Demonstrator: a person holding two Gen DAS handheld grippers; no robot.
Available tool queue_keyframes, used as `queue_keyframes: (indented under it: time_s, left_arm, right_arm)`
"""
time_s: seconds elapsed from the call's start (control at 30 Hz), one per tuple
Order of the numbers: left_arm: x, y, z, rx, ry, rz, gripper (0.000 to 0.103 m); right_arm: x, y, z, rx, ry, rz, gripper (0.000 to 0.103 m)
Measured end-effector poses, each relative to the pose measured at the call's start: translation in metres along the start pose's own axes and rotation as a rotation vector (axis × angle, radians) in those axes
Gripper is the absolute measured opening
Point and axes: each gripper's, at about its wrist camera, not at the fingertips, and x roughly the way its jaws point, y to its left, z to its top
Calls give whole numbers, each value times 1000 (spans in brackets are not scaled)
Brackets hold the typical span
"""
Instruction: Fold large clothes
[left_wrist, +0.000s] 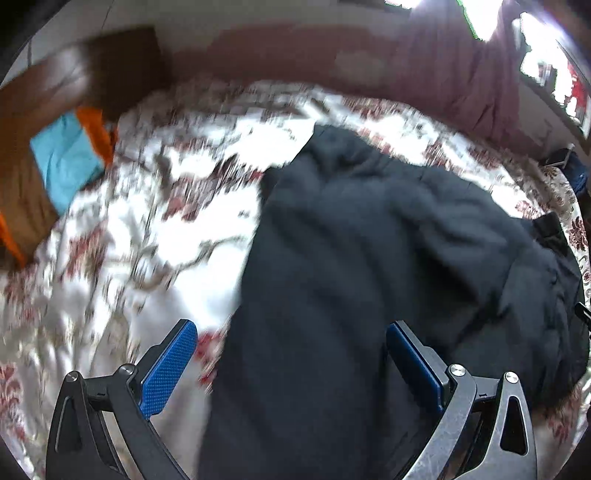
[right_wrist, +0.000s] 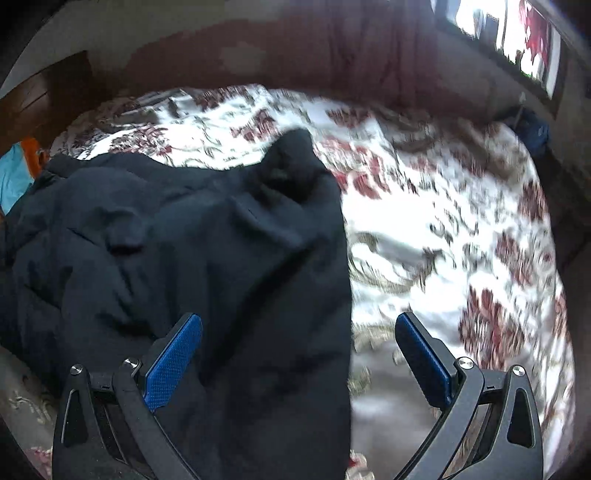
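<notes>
The dark garment (left_wrist: 369, 258) was spread on the floral bedspread (left_wrist: 155, 229). The left gripper (left_wrist: 291, 369) was held released, cloth lying between its fingers; the right gripper (right_wrist: 299, 362) likewise gaped, the garment's edge between its fingers.

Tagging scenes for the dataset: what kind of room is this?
Probably a bedroom. A dark garment lies on a bed with a floral bedspread, a wooden headboard stands at one end, and a window sits above.
</notes>
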Motion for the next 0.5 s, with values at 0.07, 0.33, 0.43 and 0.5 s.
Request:
queue_keyframes:
  time_s: [0.07, 0.33, 0.43, 0.5]
  left_arm:
    - [3, 14, -2, -31, 57, -44, 103]
    - [23, 44, 21, -206, 210, -278, 103]
    - [36, 43, 40, -212, 240, -312, 103]
    - [46, 41, 48, -206, 270, -350, 103]
  right_arm:
    - [4, -10, -3, 40, 42, 32, 102]
    - [34, -13, 15, 62, 145, 137, 102]
    - [52, -8, 31, 9, 218, 170, 102]
    - [59, -7, 41, -3, 246, 178, 102]
